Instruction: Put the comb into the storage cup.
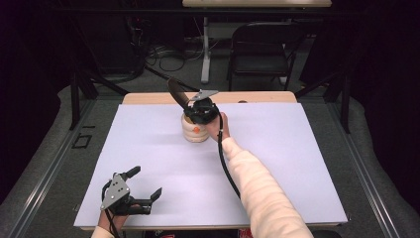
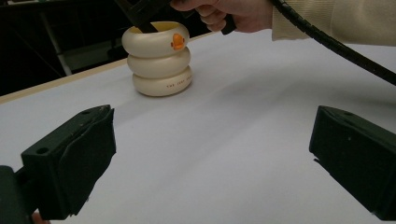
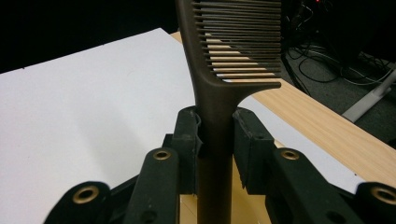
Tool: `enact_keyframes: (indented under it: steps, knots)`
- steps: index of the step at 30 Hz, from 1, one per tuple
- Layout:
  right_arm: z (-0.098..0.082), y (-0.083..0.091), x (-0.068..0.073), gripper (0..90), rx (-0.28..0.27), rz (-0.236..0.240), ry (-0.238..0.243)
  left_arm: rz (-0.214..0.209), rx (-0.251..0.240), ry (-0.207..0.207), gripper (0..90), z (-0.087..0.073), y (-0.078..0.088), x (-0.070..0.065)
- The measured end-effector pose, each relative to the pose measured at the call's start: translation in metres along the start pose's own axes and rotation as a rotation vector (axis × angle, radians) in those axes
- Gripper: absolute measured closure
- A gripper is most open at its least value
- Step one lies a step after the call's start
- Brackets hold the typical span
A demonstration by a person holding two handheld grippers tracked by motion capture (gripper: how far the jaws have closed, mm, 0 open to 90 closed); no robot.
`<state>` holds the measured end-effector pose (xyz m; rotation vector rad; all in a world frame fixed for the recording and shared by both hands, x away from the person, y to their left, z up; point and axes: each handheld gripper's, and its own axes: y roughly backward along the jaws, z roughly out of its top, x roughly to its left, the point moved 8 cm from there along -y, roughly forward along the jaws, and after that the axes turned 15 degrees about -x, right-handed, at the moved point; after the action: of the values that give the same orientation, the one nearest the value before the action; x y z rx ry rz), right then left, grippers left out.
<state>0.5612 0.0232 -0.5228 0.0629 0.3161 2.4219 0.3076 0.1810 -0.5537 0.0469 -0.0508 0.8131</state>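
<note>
A cream cup (image 1: 194, 130) shaped like three stacked rings, with a small orange mark on its side, stands on the white sheet (image 1: 148, 148) toward the far middle of the table (image 1: 257, 97). The right gripper (image 1: 200, 111) hovers right over it, held by a hand (image 1: 218, 125) in a cream sleeve (image 1: 262, 188) that reaches in from the near edge. Its jaws are clamped on the handle of a dark brown comb (image 1: 177, 92). In the right gripper view the pads press the comb (image 3: 219, 93) from both sides just below the teeth, and the handle runs down past them toward the yellow inside of the cup (image 3: 189, 210). From above, the comb leans up and away to the far left, its toothed end out over the wooden strip of the table.

In the left gripper view the cup (image 2: 159, 58) stands upright, and the comb's lower end (image 2: 144, 21) dips into its mouth; whether it touches the bottom I cannot tell.

The left gripper (image 1: 141, 186) rests at the near left corner of the sheet, well apart from the cup. Its jaws stand wide open with nothing between them, pointing across the bare sheet toward the cup.

A black cable (image 1: 225, 163) trails from the right gripper along the sleeve.
</note>
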Motion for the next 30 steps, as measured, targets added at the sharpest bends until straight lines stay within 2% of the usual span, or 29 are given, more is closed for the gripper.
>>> enact_keyframes:
  steps: [20, 23, 30]
  knots:
    - [-0.012, 0.002, -0.001, 70.6, 0.035, -0.016, 0.019, 0.001, 0.001, -0.001, 0.5, 0.0, 0.0, 0.0]
    - [-0.011, 0.006, -0.003, 59.9, 0.037, -0.02, 0.022, 0.001, -0.001, 0.001, 0.5, 0.0, 0.0, 0.0]
    - [0.001, 0.026, -0.007, 36.9, 0.029, -0.006, -0.012, 0.001, 0.003, -0.001, 0.5, 0.0, 0.0, 0.0]
